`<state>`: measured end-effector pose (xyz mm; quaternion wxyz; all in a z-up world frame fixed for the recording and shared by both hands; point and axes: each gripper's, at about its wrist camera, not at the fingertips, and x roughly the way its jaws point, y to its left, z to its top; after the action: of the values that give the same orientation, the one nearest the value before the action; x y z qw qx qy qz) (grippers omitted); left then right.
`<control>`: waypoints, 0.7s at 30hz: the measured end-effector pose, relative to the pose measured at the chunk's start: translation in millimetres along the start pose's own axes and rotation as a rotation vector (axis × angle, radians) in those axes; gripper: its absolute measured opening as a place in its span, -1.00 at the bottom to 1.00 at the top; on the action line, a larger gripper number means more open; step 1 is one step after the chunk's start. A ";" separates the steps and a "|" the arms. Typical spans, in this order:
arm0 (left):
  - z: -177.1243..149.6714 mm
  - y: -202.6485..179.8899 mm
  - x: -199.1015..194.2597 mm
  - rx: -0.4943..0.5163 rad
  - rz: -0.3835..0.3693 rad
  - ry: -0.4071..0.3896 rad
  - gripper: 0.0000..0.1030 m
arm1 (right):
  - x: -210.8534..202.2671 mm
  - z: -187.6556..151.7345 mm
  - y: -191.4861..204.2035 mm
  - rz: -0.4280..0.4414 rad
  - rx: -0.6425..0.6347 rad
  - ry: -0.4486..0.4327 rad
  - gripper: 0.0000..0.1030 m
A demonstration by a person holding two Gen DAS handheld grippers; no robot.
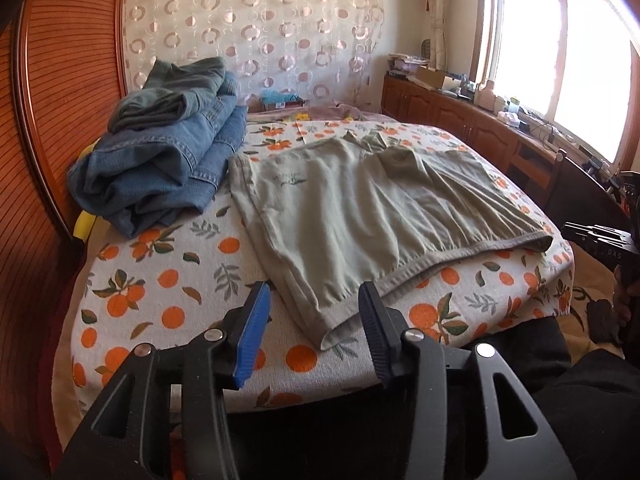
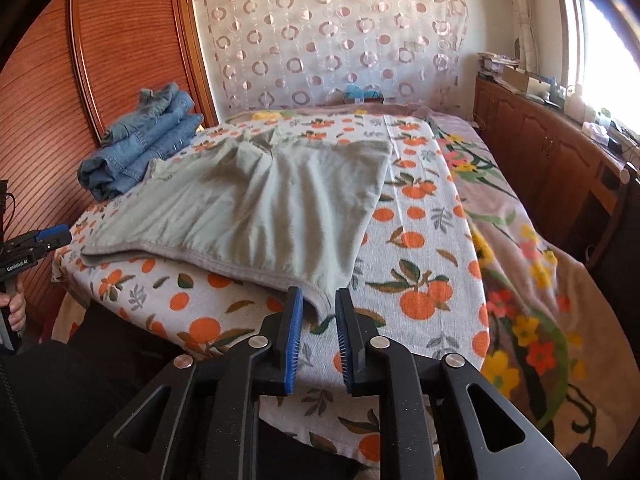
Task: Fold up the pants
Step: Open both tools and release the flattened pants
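Note:
Pale grey-green pants (image 1: 360, 200) lie folded flat on the orange-print cloth (image 1: 168, 280) that covers the bed. Their near left corner rests just beyond my left gripper (image 1: 315, 296), whose blue-padded jaws stand wide apart and touch nothing. In the right wrist view the same pants (image 2: 248, 208) reach down to a corner that lies between the fingers of my right gripper (image 2: 319, 300). That gripper's jaws are a narrow gap apart and the pads do not press the fabric. The left gripper (image 2: 52, 236) also shows at the left edge, held in a hand.
A stack of folded blue jeans (image 1: 168, 160) sits at the back left of the cloth, against the wooden slatted panel (image 1: 60, 120). A floral blanket (image 2: 520, 260) covers the bed's right side. A wooden cabinet (image 1: 460, 120) with clutter runs under the window.

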<state>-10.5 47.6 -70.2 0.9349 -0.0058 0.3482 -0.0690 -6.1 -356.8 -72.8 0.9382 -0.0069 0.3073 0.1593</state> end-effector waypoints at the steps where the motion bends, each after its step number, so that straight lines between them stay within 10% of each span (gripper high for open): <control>1: 2.4 -0.2 1.3 0.003 0.001 -0.001 -0.01 | -0.7 0.6 -0.2 0.003 0.006 -0.009 -0.52; 9: 19.4 -8.9 22.3 0.045 -0.007 -0.009 0.51 | 21.9 3.4 3.2 -0.015 0.055 -0.032 -0.31; 21: 33.2 -8.8 64.7 0.043 -0.009 0.027 0.51 | 56.2 0.3 0.3 -0.086 0.086 0.022 -0.31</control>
<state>58.4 29.0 -86.6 0.9298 0.0137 0.3590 -0.0807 36.7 -339.9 -105.0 0.9400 0.0183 0.3238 0.1056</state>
